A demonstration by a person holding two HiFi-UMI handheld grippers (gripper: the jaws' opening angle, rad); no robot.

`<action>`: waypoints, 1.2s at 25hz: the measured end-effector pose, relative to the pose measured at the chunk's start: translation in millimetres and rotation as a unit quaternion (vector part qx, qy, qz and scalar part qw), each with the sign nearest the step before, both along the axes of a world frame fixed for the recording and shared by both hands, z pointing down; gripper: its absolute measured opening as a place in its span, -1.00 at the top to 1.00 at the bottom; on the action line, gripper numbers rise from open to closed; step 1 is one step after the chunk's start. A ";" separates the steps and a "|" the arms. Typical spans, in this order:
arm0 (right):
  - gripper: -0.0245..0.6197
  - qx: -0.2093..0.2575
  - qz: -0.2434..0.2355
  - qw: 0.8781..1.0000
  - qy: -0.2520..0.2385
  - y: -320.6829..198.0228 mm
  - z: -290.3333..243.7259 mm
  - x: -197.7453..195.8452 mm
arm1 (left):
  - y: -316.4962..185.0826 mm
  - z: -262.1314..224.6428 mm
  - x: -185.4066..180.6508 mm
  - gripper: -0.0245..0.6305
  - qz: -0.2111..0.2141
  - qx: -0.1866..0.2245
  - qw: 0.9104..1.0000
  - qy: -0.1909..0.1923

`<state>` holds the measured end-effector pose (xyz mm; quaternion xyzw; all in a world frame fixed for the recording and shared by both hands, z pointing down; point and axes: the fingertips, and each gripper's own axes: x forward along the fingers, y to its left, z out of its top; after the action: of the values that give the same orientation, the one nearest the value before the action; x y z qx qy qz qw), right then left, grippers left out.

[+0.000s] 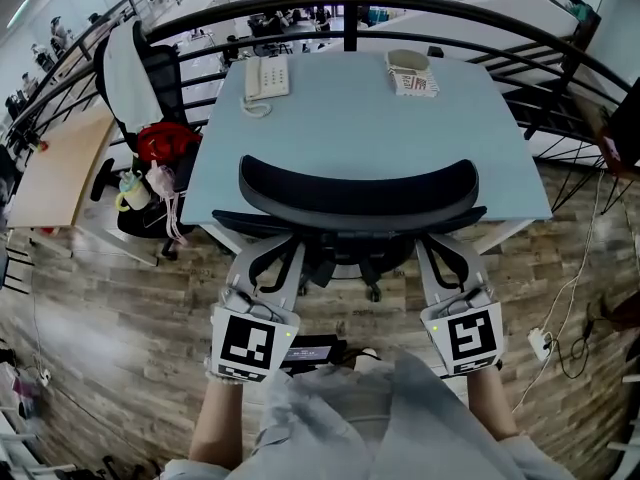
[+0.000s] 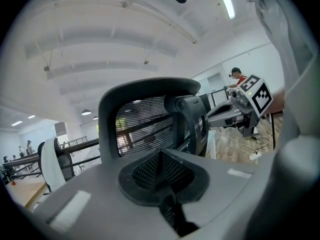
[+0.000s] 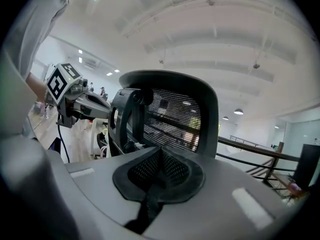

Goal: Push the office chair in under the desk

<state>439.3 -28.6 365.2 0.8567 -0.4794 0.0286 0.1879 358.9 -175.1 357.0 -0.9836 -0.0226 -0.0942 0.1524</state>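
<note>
Pale-blue desk (image 1: 360, 143) with telephone (image 1: 266, 78); second chair (image 1: 128, 73) alongside

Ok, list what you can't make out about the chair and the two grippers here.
- Chair: seat and most of the base, head view, hidden by its backrest and the desk.
- Whether the left gripper or right gripper touches the chair: gripper views, their own shut fingers cover the contact spot.
- Phone keys: head view, too small.

From my head I look steeply down on the office chair (image 1: 355, 193) and tabletop (image 1: 340, 118); both gripper views face that same chair close up.
</note>
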 end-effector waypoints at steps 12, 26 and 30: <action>0.90 -0.010 0.004 1.000 -0.003 4.4 2.3 -5.7 | 5.5 7.0 0.0 0.92 0.014 -0.004 1.000 -0.007; 0.90 -0.013 0.006 1.000 -0.002 1.8 9.9 -9.1 | 7.9 11.9 -1.5 0.92 0.024 -0.002 1.000 -0.010; 0.90 -0.012 0.005 1.000 0.000 1.0 12.9 -9.0 | 8.6 13.4 -1.8 0.91 0.028 -0.003 1.000 -0.012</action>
<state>430.3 -27.7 378.1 0.8570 -0.4743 0.0349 0.1981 357.1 -166.5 370.4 -0.9818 -0.0521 -0.1015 0.1517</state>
